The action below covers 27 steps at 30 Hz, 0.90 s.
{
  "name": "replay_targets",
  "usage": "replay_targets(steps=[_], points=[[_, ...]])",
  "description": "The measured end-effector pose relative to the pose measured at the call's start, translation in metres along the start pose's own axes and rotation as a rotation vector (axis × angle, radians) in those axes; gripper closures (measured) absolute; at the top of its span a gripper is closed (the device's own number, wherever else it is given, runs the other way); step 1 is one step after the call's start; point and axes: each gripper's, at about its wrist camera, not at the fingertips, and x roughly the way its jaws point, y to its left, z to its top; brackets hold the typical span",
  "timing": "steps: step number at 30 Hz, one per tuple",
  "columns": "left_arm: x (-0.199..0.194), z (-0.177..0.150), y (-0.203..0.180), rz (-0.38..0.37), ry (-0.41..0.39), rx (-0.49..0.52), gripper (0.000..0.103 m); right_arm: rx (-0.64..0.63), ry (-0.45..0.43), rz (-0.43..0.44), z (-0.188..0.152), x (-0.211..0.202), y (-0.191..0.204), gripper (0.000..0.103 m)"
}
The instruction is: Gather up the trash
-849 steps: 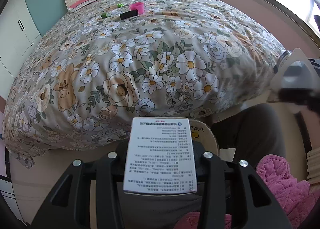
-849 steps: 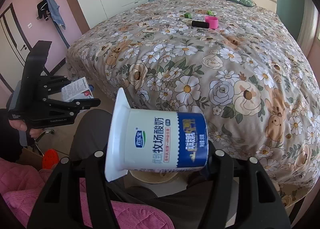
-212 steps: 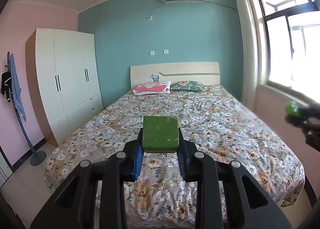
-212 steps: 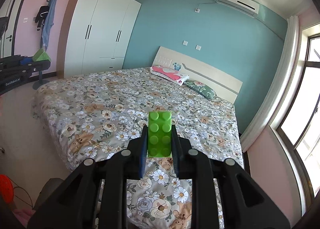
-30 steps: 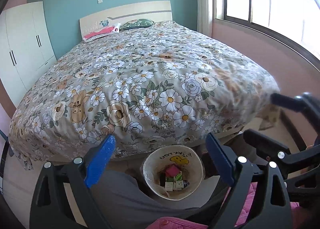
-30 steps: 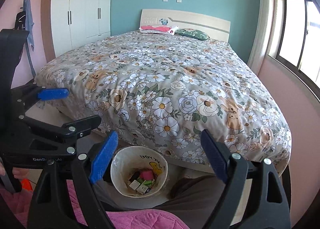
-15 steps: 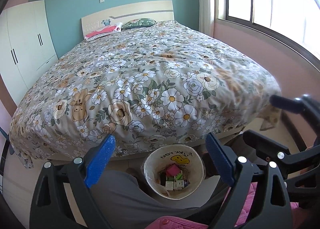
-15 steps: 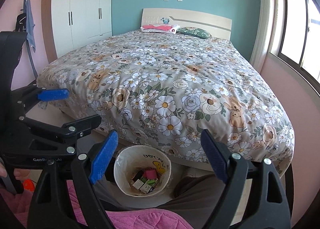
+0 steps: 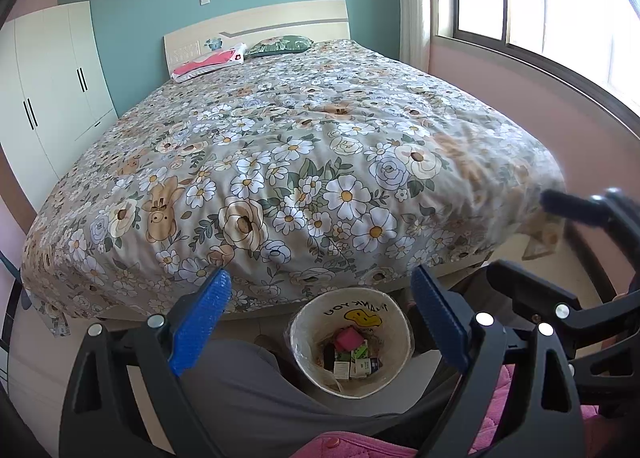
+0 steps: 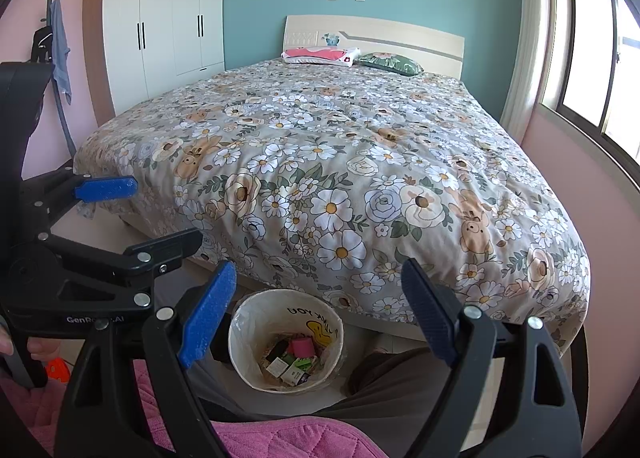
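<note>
The job looks close to finished, as far as these views reach: the flowered bedspread (image 9: 304,161) shows nothing lying on it but the two pillows by the headboard, a pink one (image 10: 316,54) and a green one (image 10: 390,62), and the trash (image 9: 352,354) sits gathered in the bottom of the small white bin (image 9: 304,342) on the floor at the foot of the bed. Inside it a pink cup-like piece, a green block and a few small printed boxes can be made out; the rest is too small to tell. Whether anything is left elsewhere in the room cannot be judged, since the floor to either side is mostly hidden. Both tools are empty. The left gripper (image 9: 320,314) has its blue pads (image 9: 200,318) spread wide with nothing between them, and the bin lies just below and ahead of it, framed in the gap between the two fingers. The right gripper (image 10: 320,310) is likewise spread wide and holds nothing; from its view the bin (image 10: 248,318) sits low and slightly toward its left finger, again below the tips and not touched by them. The two tools hang side by side above the bin, near each other, over the person's lap, with grey trouser legs and a pink quilted garment (image 10: 280,438) along the bottom edge. What remains, if anything, is likely only a last look around for stray pieces.
</note>
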Motion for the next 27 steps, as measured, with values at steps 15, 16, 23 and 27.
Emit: replay_targets(steps=[15, 16, 23, 27], points=[[0.0023, -0.0008, 0.0011, -0.01, 0.013, -0.003, 0.01, 0.008, 0.007, 0.019, -0.002, 0.0035, -0.0017, 0.019], [0.0019, -0.0005, 0.0005, -0.007, 0.011, -0.001, 0.01, 0.008, 0.007, 0.019, -0.0021, 0.0036, -0.0015, 0.019], [0.0011, 0.0008, -0.0008, 0.0, 0.006, 0.003, 0.01, 0.013, 0.007, 0.024, -0.0022, 0.0034, -0.002, 0.019], [0.0009, 0.0022, -0.0009, 0.007, 0.012, 0.002, 0.01, 0.012, 0.008, 0.021, -0.0011, 0.0034, -0.002, 0.019]])
